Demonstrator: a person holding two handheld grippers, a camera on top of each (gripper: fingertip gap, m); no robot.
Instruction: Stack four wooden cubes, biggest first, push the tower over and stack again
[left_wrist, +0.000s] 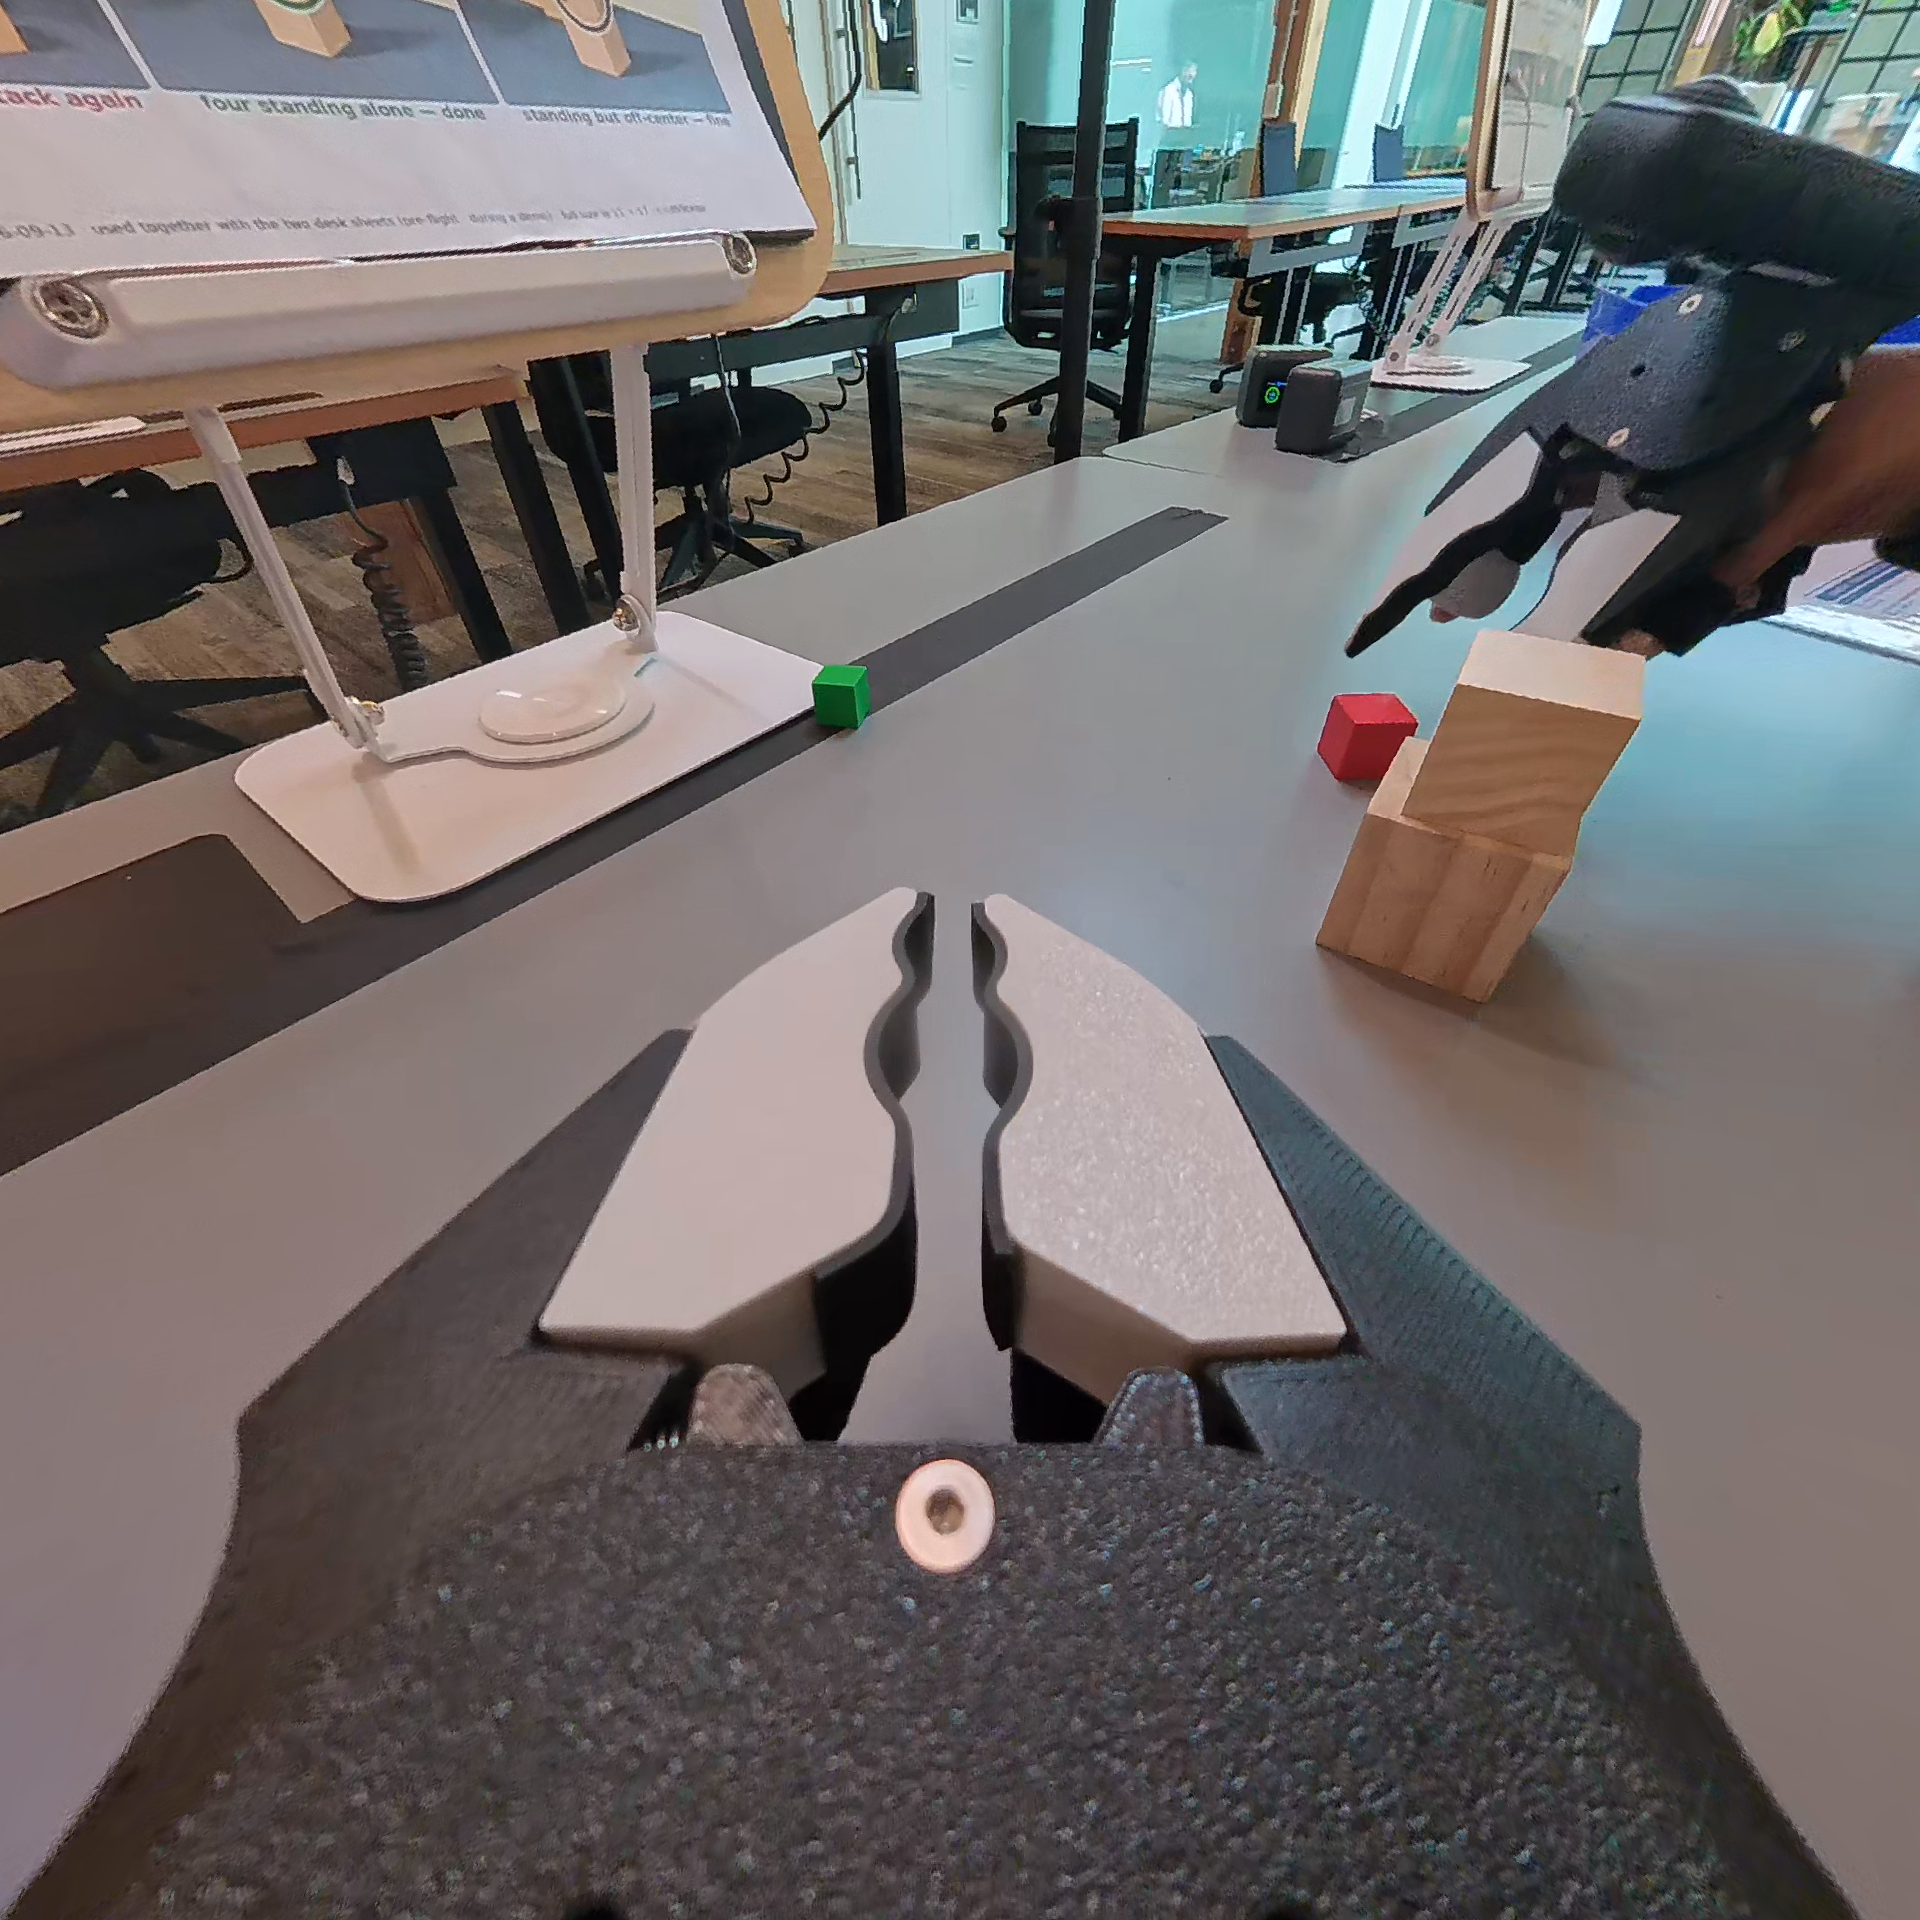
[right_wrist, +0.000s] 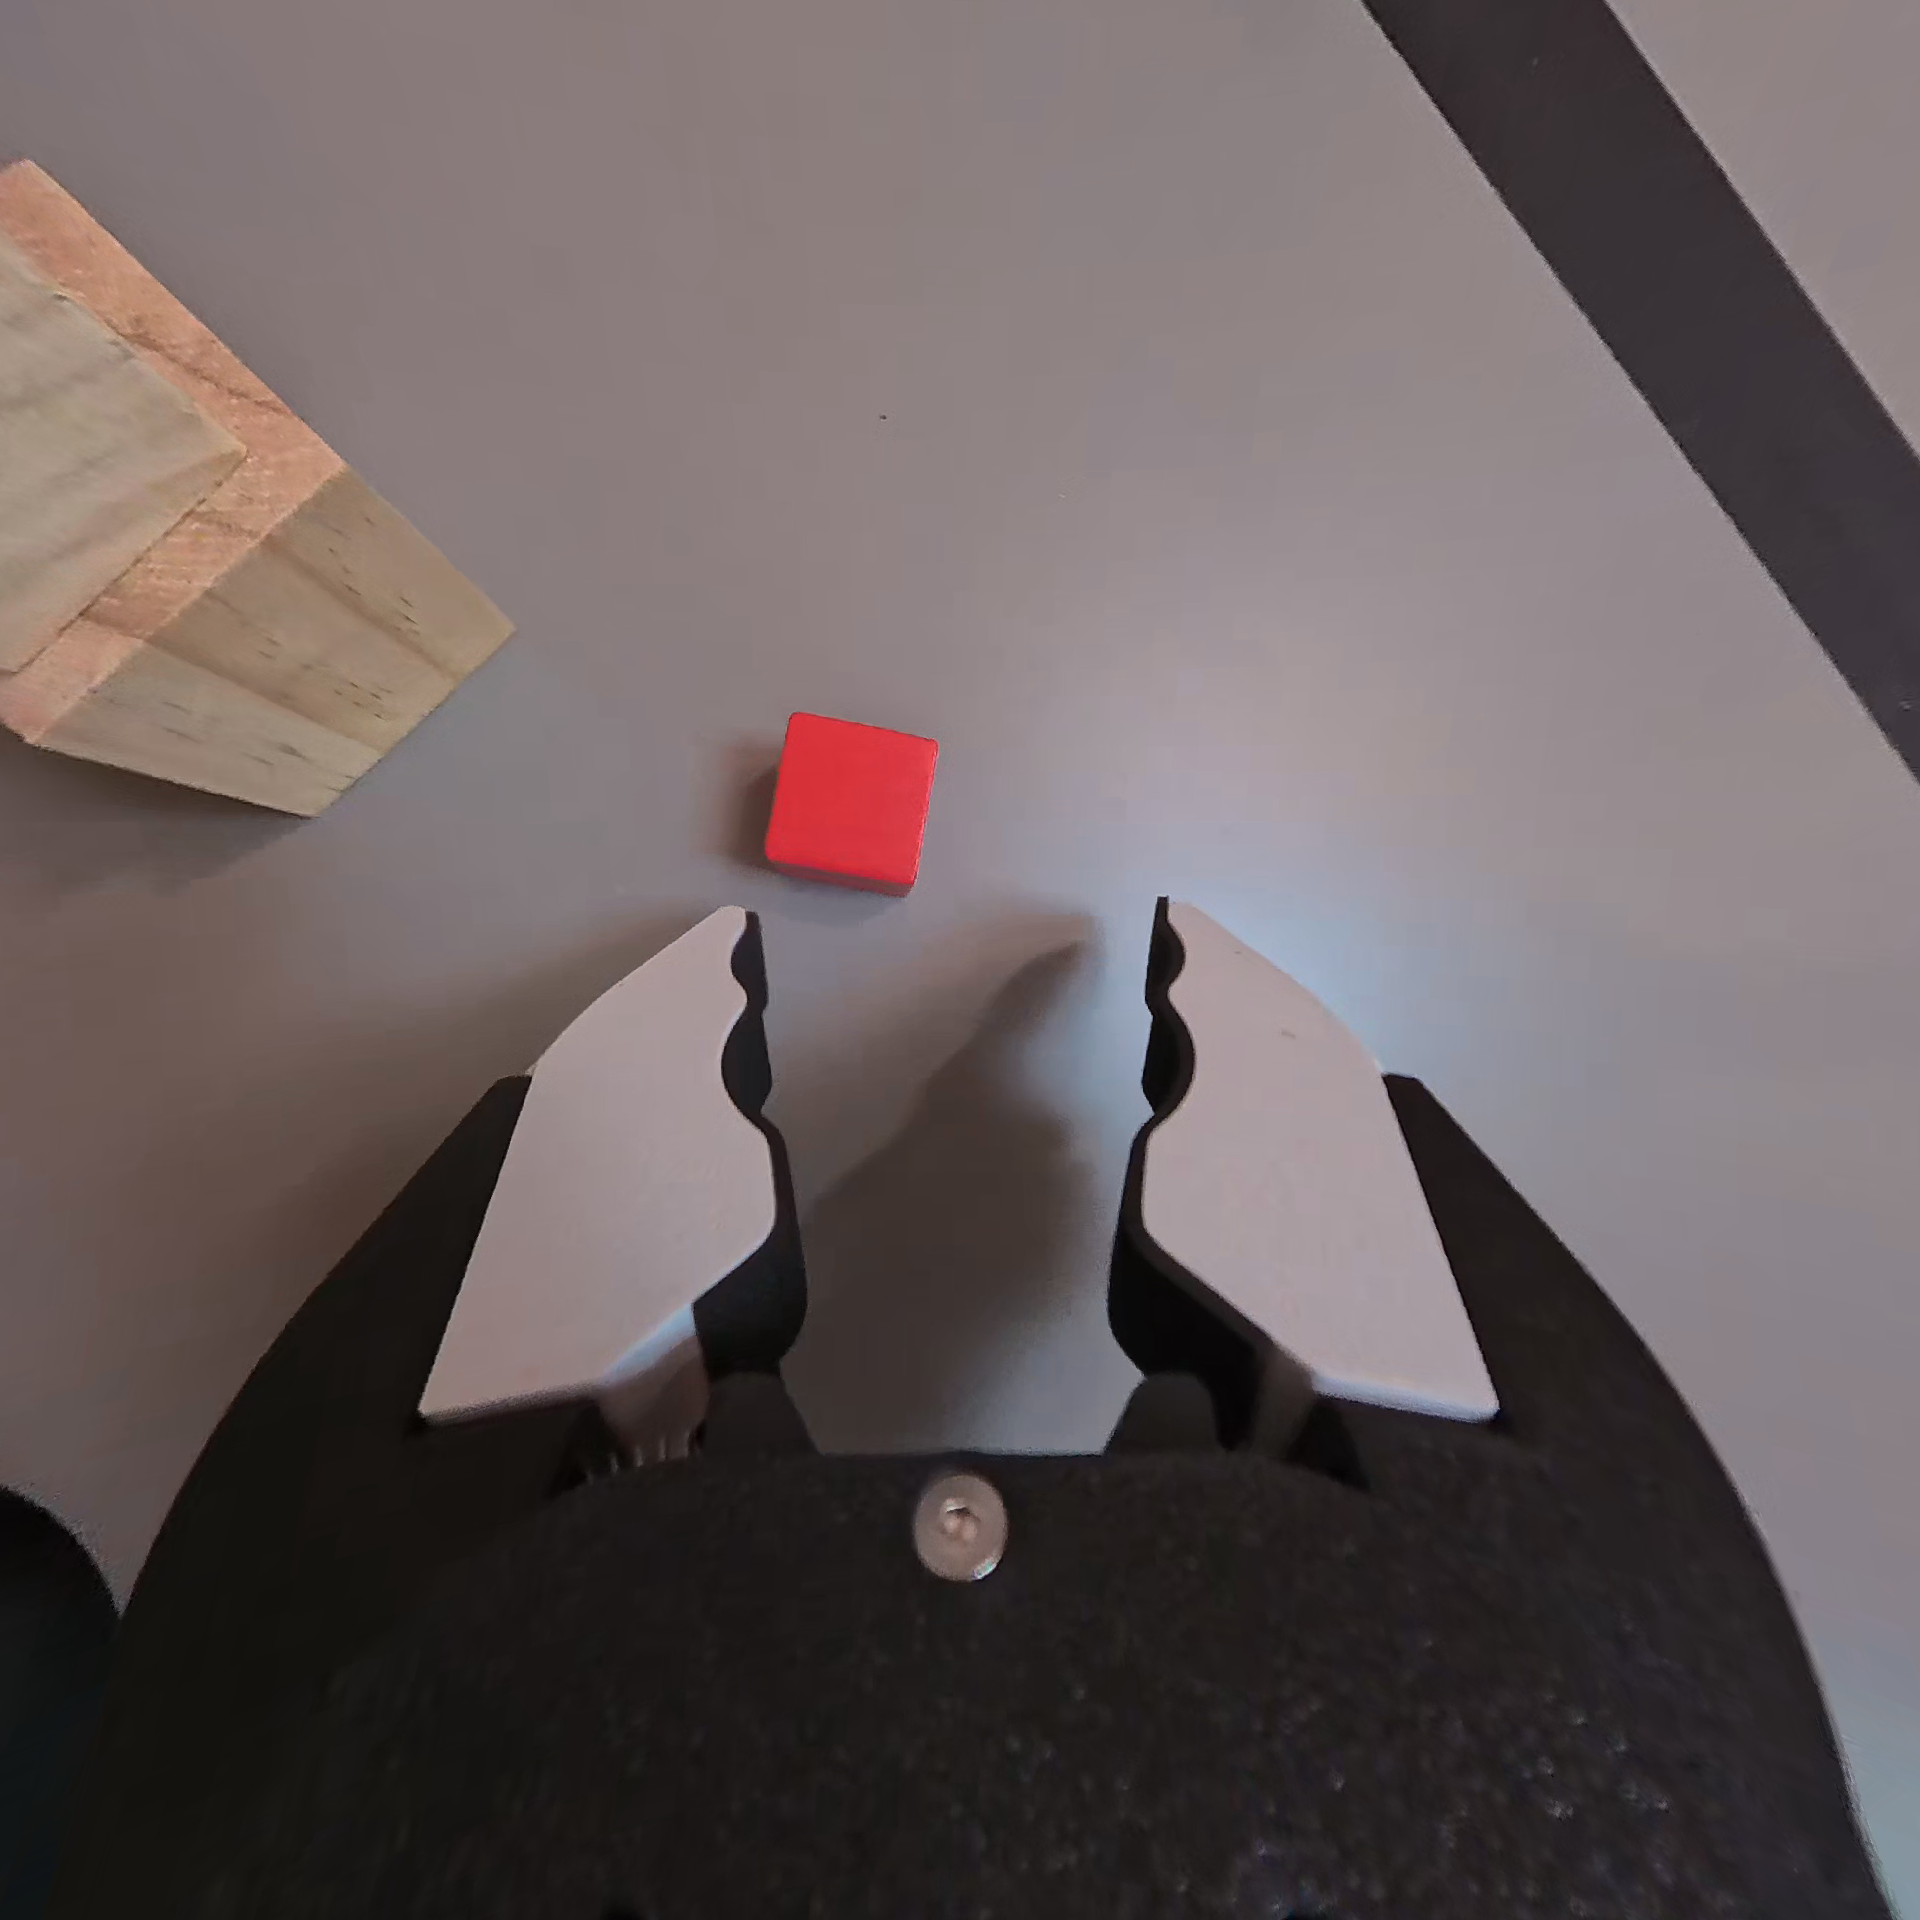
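**Two grippers over a grey table with wooden and coloured blocks**

An open office with desks, black chairs and glass partitions lies behind a long grey table (left_wrist: 1039, 831) crossed by a dark strip (left_wrist: 987, 613). The largest thing on the table is a white document stand (left_wrist: 499, 769), its flat base lying over the strip and its tilted board carrying a printed sheet (left_wrist: 395, 114). To the right stand two plain wooden blocks, the upper wooden block (left_wrist: 1527, 748) set askew on the lower wooden block (left_wrist: 1444, 904), so that a corner of the lower one shows bare.

The left gripper (left_wrist: 951, 909) hangs low over bare table, its jaws drawn nearly together with only a thin slit between the fingertips and nothing in it. The right gripper (right_wrist: 951, 914) points steeply down at the table, its jaws spread wide and holding nothing; in the left wrist view it hangs just above the wooden stack.

The red cube (right_wrist: 852, 800) lies on the table just beyond the right gripper's fingertips, nearer its left finger (right_wrist: 665, 1091), touching neither. It sits near the wooden stack. The smaller-looking green cube (left_wrist: 840, 694) rests on the dark strip, just beside the corner of the stand's base, well apart from both grippers.
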